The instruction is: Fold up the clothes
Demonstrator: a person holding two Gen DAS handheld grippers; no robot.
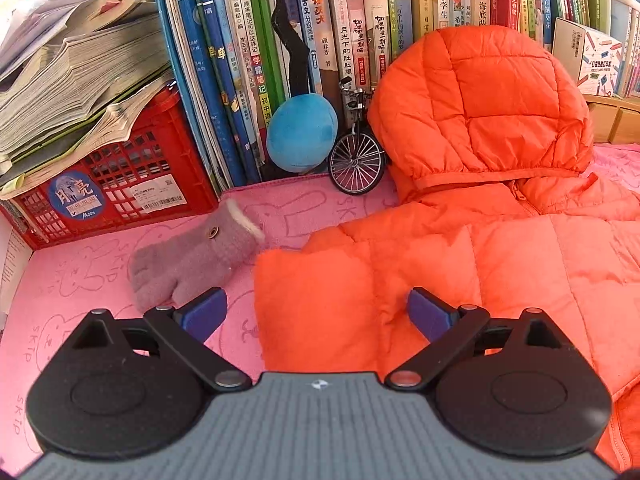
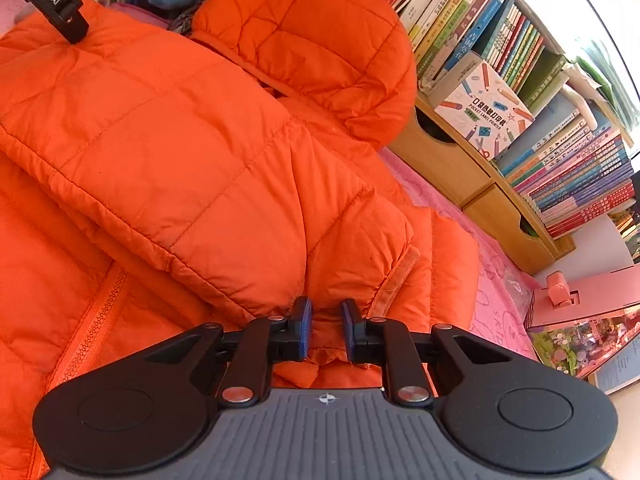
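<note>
An orange quilted hooded jacket (image 1: 480,260) lies on a pink towel (image 1: 72,280), its hood (image 1: 480,80) propped against the row of books. My left gripper (image 1: 316,296) is open wide above the jacket's left edge, its blue pads (image 1: 204,312) clear of the fabric. In the right wrist view a sleeve (image 2: 180,140) lies folded across the jacket's front, beside the zip (image 2: 96,312). My right gripper (image 2: 326,308) is shut on a bunch of orange fabric near the sleeve's cuff (image 2: 396,280). Part of the left gripper (image 2: 52,0) shows at top left, over the jacket.
A grey knitted glove (image 1: 192,256) lies left of the jacket. Behind it are a red crate (image 1: 120,184) under stacked papers, a blue plush ball (image 1: 302,136), a model bicycle (image 1: 356,156) and upright books (image 1: 240,60). Wooden drawers (image 2: 460,160) and a pink box (image 2: 580,296) stand on the right.
</note>
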